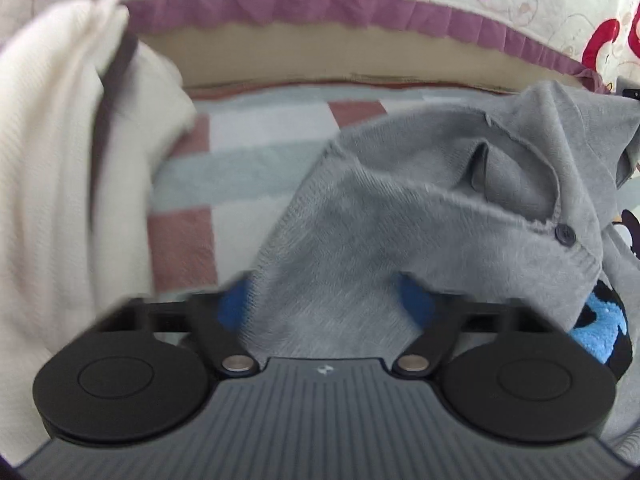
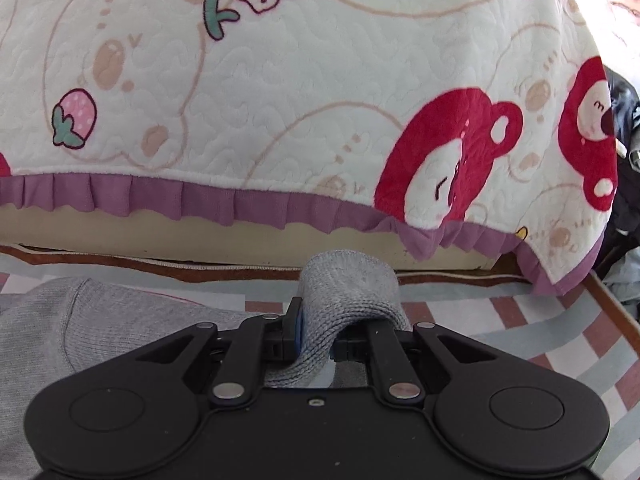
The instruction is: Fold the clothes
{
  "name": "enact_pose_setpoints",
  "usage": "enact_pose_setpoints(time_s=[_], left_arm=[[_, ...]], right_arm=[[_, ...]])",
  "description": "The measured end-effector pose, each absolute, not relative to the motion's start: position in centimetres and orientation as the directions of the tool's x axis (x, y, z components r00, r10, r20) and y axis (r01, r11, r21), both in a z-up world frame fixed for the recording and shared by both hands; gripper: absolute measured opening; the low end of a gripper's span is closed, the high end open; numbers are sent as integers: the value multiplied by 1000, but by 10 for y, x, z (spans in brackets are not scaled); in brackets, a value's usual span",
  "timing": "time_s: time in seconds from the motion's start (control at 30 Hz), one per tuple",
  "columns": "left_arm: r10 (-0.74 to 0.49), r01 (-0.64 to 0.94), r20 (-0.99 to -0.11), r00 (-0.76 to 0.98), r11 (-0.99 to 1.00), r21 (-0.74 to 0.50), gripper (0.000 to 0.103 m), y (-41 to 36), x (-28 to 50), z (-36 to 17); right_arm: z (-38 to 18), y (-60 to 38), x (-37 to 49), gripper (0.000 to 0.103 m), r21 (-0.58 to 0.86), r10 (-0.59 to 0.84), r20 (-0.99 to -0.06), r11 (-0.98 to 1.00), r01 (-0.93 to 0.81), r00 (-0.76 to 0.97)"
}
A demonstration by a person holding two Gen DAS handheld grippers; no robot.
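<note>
A: Left wrist view first. How do the jaws stand?

B: The left gripper has grey knit cloth bunched between its blue-padded fingers. It is the grey knitted cardigan with a dark button, and it fills the gap and spills over the gripper's body. The picture is blurred and the cloth covers the tips, so whether the pads press on it cannot be told.

A: Where does the cardigan lie?

B: It rises from the gripper toward the right, above a checked blanket of pale blue, white and brick-red squares. A cream ribbed knit garment hangs at the left edge. Behind is a cream quilted cover with red bears and a purple frill.

A: And the right wrist view?

B: The right gripper is pinching a folded band of the same grey knit. The fold loops up over the fingers, which are drawn nearly together on it. More of the cardigan lies at the lower left on the checked blanket, with the quilted cover hanging just beyond.
</note>
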State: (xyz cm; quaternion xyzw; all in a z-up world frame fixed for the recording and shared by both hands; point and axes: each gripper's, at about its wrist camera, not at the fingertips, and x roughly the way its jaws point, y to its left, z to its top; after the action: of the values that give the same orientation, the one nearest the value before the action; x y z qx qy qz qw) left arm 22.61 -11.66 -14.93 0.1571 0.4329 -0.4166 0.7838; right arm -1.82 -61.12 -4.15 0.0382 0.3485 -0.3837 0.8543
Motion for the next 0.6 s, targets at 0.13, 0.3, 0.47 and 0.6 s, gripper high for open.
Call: enact_pose_setpoints(time_s=[0.13,0.3,0.47,0.6], left_arm=[[-526,788,-779,341,612,-69,9,-117,210,-141],[-530,758,-677,511,649,65,7,-111,185,-108],[-574,737,-564,594,669,95,5,-114,179,-54],[-600,728,-506,619,680,84,3,-128,194,-14]], right_arm=[[-49,-613,-25,12,-152,-613,-617,709,689,494],[-28,-609,-45,11,-102,-631,-541,706,701,556],[37,-602,-81,10,-58,-680,-410,685,726,608],[89,-615,-103,10,-85,-737,-327,646,759,591]])
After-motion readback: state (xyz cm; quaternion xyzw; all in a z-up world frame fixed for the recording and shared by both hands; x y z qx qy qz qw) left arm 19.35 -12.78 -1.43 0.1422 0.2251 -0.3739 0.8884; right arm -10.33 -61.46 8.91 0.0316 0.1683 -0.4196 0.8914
